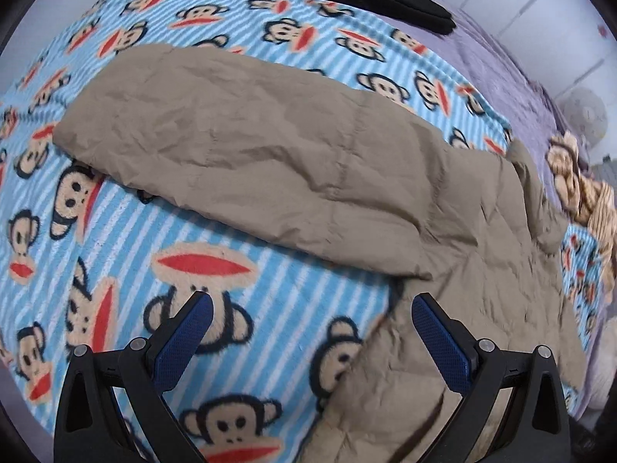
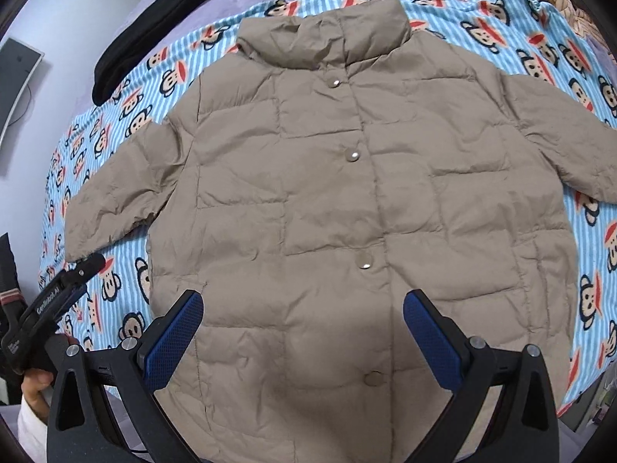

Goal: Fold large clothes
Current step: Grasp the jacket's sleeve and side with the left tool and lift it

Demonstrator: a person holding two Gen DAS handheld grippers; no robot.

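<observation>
A tan quilted jacket [image 2: 327, 193] lies flat and face up on a monkey-print blanket [image 2: 578, 88], collar pointing away from the right wrist camera, hem nearest it, its length running along that line with both sleeves spread sideways. The left gripper [image 1: 312, 308] hovers spread wide and empty over the blanket beside the jacket's edge, one sleeve [image 1: 231, 154] stretched across ahead. The right gripper [image 2: 302, 308] also gapes empty, above the lower snap front.

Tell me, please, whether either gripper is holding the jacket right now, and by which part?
Nothing is held: the left gripper and right gripper are both open above the tan jacket.
</observation>
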